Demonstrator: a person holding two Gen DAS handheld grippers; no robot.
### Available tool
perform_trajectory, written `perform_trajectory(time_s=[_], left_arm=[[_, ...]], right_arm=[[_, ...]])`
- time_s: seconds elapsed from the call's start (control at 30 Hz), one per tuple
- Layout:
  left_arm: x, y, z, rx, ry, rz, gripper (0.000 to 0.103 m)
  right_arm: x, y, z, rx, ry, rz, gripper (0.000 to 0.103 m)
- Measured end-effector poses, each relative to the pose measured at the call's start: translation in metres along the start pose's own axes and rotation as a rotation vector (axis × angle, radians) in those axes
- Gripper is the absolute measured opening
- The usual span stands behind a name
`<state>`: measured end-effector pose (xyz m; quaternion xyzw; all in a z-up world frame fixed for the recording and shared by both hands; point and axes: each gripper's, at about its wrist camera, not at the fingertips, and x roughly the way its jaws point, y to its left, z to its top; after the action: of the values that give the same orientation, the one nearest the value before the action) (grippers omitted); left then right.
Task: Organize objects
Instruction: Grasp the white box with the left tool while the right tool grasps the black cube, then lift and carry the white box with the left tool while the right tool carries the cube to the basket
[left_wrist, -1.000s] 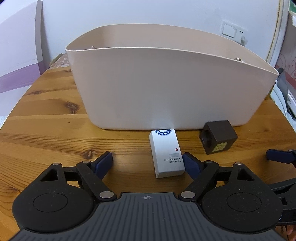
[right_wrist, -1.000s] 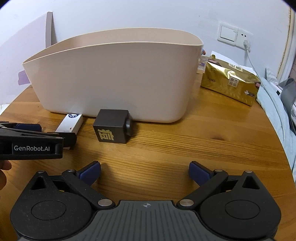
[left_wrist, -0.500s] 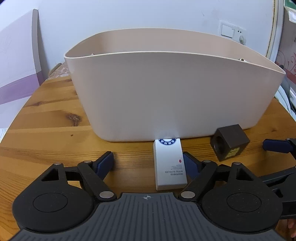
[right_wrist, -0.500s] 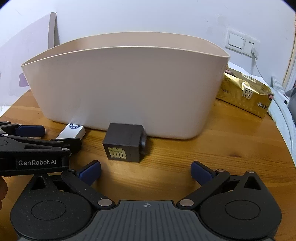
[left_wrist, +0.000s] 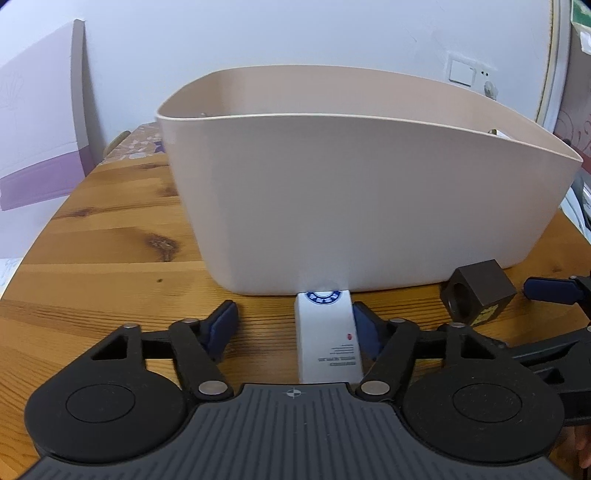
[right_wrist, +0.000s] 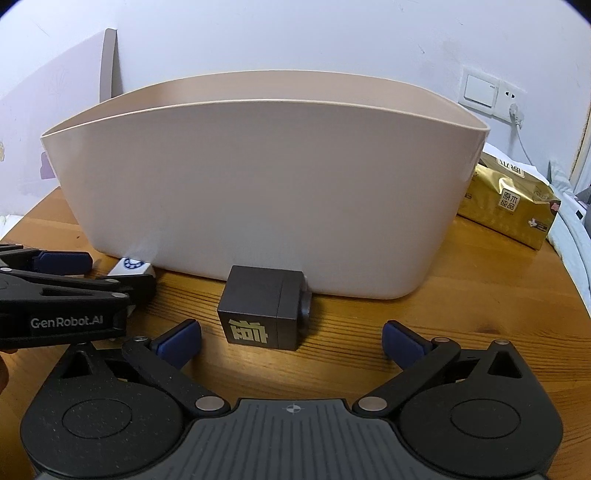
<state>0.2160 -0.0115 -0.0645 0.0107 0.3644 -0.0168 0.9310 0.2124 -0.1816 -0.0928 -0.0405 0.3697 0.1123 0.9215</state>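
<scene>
Wood tabletop (left_wrist: 110, 251) lies bare to the left of your left gripper (left_wrist: 291, 325), whose jaws are closing around the white box (left_wrist: 327, 336): the right pad sits against the box's side while the left pad still stands apart from it, and the box's far end touches the foot of the beige tub (left_wrist: 369, 206). Your right gripper (right_wrist: 291, 339) is spread wide with the dark cube (right_wrist: 264, 314) between the pads, untouched, just in front of the tub wall. Open table runs to the right of it toward the gold pack (right_wrist: 517, 206) near the table's edge.
</scene>
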Motion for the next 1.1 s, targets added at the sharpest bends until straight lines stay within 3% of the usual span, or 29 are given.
perform_trajectory(time_s=[0.1, 0.37, 0.47, 0.53, 0.57, 1.1], left_arm=[[-0.002, 0.004, -0.002, 0.001, -0.005, 0.001, 0.058], [-0.006, 0.008, -0.007, -0.004, -0.017, 0.009, 0.037], [-0.008, 0.008, -0.008, 0.001, -0.009, 0.004, 0.032], [-0.008, 0.010, -0.008, 0.002, -0.003, 0.003, 0.032], [-0.008, 0.011, -0.008, 0.001, 0.002, 0.001, 0.032], [-0.020, 0.019, -0.021, -0.031, 0.025, -0.025, 0.031]], right_arm=[[0.001, 0.002, 0.000, 0.006, -0.002, -0.004, 0.103], [-0.002, 0.009, 0.003, 0.006, -0.023, -0.014, 0.078], [-0.004, 0.010, 0.003, 0.007, -0.034, -0.009, 0.065], [-0.005, 0.011, 0.004, 0.002, -0.038, -0.006, 0.048], [-0.005, 0.012, 0.005, -0.003, -0.036, 0.000, 0.044], [-0.030, 0.015, -0.010, 0.002, -0.020, 0.052, 0.043]])
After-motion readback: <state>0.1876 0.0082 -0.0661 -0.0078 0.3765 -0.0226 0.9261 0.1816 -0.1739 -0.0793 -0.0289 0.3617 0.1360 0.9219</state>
